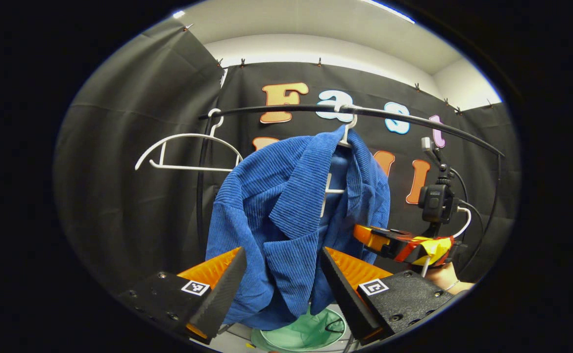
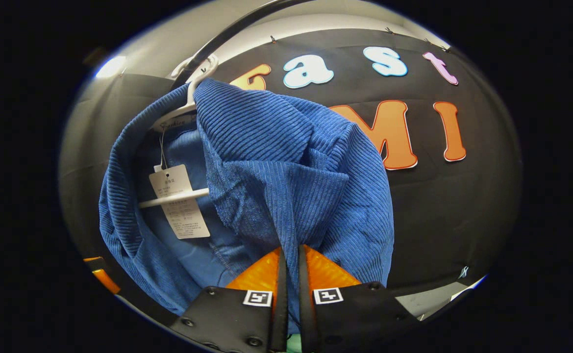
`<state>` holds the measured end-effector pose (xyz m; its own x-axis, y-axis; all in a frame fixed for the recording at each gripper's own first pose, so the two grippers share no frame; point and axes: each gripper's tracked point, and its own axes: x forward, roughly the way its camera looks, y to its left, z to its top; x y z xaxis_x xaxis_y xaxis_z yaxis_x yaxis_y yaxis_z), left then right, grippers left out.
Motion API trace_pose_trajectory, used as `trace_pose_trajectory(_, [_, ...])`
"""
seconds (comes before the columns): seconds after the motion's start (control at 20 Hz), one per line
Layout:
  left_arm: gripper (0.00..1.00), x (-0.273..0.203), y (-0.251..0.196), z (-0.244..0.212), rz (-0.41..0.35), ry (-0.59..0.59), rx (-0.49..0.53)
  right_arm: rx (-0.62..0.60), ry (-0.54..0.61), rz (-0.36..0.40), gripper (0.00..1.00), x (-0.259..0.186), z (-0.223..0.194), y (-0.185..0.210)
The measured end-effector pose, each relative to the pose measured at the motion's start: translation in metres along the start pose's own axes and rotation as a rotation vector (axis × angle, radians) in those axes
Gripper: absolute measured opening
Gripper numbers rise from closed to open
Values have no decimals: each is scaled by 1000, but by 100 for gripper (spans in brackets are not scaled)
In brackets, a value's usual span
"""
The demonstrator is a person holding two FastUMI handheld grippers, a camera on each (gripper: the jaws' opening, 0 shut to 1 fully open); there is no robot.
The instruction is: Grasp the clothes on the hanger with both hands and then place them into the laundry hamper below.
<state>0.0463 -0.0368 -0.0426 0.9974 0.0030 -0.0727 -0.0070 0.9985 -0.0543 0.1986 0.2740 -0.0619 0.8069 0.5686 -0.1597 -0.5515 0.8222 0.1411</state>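
Observation:
A blue corduroy jacket (image 1: 291, 215) hangs on a white hanger (image 1: 347, 128) from a black rail (image 1: 413, 120). My left gripper (image 1: 282, 272) is open, its fingers on either side of the jacket's lower front, a lapel hanging between them. In the right gripper view, my right gripper (image 2: 290, 262) is shut on a fold of the blue jacket (image 2: 286, 162) at its lower edge. The right gripper (image 1: 404, 245) also shows in the left gripper view, at the jacket's right side, with a hand below it. A green laundry hamper (image 1: 303, 336) sits under the jacket.
An empty white hanger (image 1: 188, 152) hangs on the rail to the left of the jacket. A paper tag (image 2: 178, 201) dangles inside the jacket by the hanger's crossbar (image 2: 173, 197). A black upright pole (image 1: 200, 186) stands at the left end of the rail.

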Motion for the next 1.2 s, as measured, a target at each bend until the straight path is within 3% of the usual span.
trace_pose_trajectory(0.05, [93, 1, 2, 1, 25, -4, 10, -8, 6, 11, 17, 0, 0, 0])
trace_pose_trajectory(0.1, [93, 5, 3, 4, 47, -21, 25, -13, -8, 1, 4, 2, 5, -4])
trace_pose_trajectory(0.15, [93, 10, 1, 6, 61, -30, 34, -11, -2, 16, 8, -5, 2, -4])
trace_pose_trajectory(0.2, [99, 14, -1, 3, 68, -28, 28, -8, 3, 28, 1, -8, 2, -3])
trace_pose_trajectory(0.25, [98, 19, -5, 0, 70, -18, 13, -5, 4, 37, 8, -9, 2, -3])
trace_pose_trajectory(0.4, [96, 28, -9, -10, 94, -9, -19, 4, 9, 60, 8, -17, 5, -5])
trace_pose_trajectory(0.6, [96, 43, -13, -23, 133, 9, 20, 12, 19, 104, 8, -34, 7, -10])
trace_pose_trajectory(0.8, [94, 55, -12, -33, 162, 25, -30, 2, 11, 142, 8, -49, 13, -16])
trace_pose_trajectory(0.85, [89, 59, -11, -34, 164, 27, -25, 9, 15, 155, 8, -51, 11, -13])
trace_pose_trajectory(0.95, [54, 67, -23, -35, 98, 31, -4, 16, 16, 178, 8, -56, 10, -11])
trace_pose_trajectory(1.05, [19, 68, -21, -32, 82, 46, 14, -6, 1, 160, 8, -59, 12, -15])
trace_pose_trajectory(1.1, [1, 67, -31, -36, 10, 74, 5, -3, -1, 155, 8, -61, 12, -14])
trace_pose_trajectory(1.2, [0, 62, -38, -30, -61, 80, 9, -6, 16, 170, 8, -59, 10, -10])
